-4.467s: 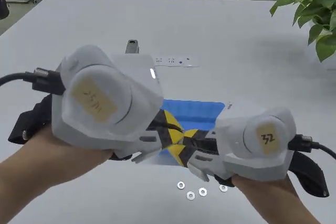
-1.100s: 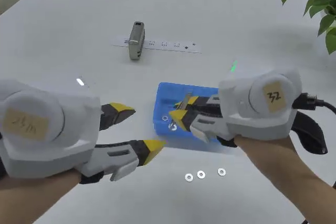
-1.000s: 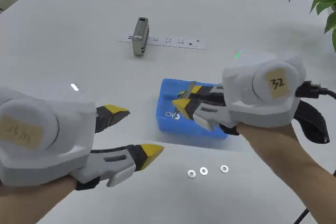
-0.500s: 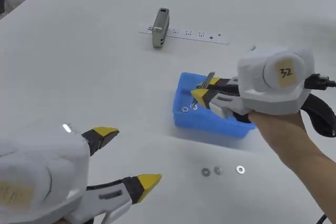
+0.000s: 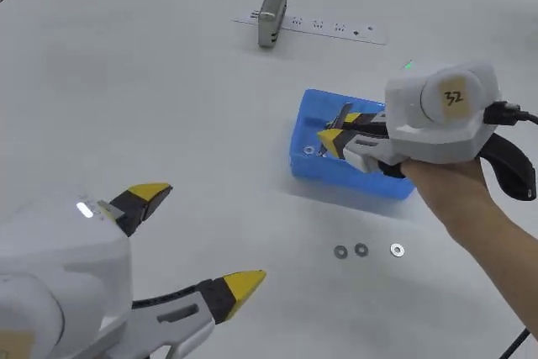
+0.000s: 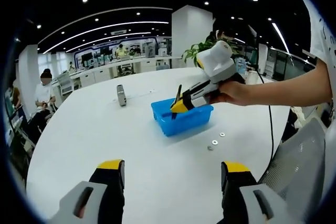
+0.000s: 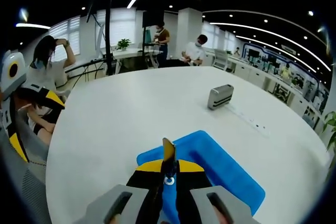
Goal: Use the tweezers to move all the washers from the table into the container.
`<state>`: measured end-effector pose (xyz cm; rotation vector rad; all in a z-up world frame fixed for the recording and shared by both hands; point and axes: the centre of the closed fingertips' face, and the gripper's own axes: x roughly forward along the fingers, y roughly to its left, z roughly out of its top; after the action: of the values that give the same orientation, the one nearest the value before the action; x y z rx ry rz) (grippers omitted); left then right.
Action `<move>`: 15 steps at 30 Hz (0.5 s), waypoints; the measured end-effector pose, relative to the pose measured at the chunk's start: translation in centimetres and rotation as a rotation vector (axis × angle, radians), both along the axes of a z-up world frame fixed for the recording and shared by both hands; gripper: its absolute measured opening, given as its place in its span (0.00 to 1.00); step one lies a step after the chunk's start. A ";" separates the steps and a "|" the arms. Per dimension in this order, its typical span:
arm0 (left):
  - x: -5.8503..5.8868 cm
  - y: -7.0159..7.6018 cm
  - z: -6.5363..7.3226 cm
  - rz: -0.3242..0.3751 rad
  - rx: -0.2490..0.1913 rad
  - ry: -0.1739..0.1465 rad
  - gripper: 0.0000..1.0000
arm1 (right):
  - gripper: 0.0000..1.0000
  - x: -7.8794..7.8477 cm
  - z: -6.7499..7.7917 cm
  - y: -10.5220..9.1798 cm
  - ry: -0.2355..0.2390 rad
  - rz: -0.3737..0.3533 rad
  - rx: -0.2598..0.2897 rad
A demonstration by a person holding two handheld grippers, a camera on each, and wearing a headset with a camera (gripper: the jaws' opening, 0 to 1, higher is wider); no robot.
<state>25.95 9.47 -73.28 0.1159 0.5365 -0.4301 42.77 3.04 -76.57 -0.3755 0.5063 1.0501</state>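
Your right gripper (image 5: 334,139) has its jaws pressed together on the tweezers (image 5: 341,116), and it hangs over the left end of the blue container (image 5: 336,177). In the right gripper view a small ring sits just beyond the jaws; you cannot tell whether it is pinched in the tweezers or lying in the container. One washer (image 5: 309,150) lies on the container floor, so the job looks to be underway but not finished. Three washers (image 5: 361,250) are yet to be moved: they lie in a short row on the table (image 5: 168,81), just on your side of the container, each apart from the next. Your left gripper (image 5: 200,237) is near the table's near edge with its jaws spread wide and nothing between them.
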 end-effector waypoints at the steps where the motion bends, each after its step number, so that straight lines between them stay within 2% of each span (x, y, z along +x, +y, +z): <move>1: -0.2 0.1 0.0 0.007 0.000 -0.001 0.81 | 0.04 0.0 -0.1 0.0 0.002 -0.001 -0.002; 2: -0.4 0.2 0.1 0.008 0.011 -0.002 0.82 | 0.04 0.0 -0.2 -0.1 0.003 -0.002 -0.004; 4: -0.5 0.4 0.5 0.020 0.021 -0.025 0.83 | 0.04 0.0 -0.4 -0.2 0.003 -0.002 -0.007; 5: -0.4 0.4 0.7 0.027 0.011 -0.047 0.84 | 0.04 -0.1 -0.5 -0.2 0.006 -0.003 -0.010; 7: -0.3 0.4 1.0 0.045 -0.006 -0.067 0.87 | 0.04 -0.1 -0.8 -0.3 0.012 -0.002 -0.013; 11: -0.4 0.7 1.1 0.056 -0.031 -0.080 0.89 | 0.04 -0.1 -1.0 -0.3 0.008 -0.005 -0.018; 15: -0.2 0.9 1.0 0.057 0.002 -0.102 0.88 | 0.05 0.0 -0.9 -0.4 0.008 -0.012 -0.017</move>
<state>25.73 10.34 -72.33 0.1240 0.4385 -0.3657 42.74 2.66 -77.50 -0.3834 0.5248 1.0368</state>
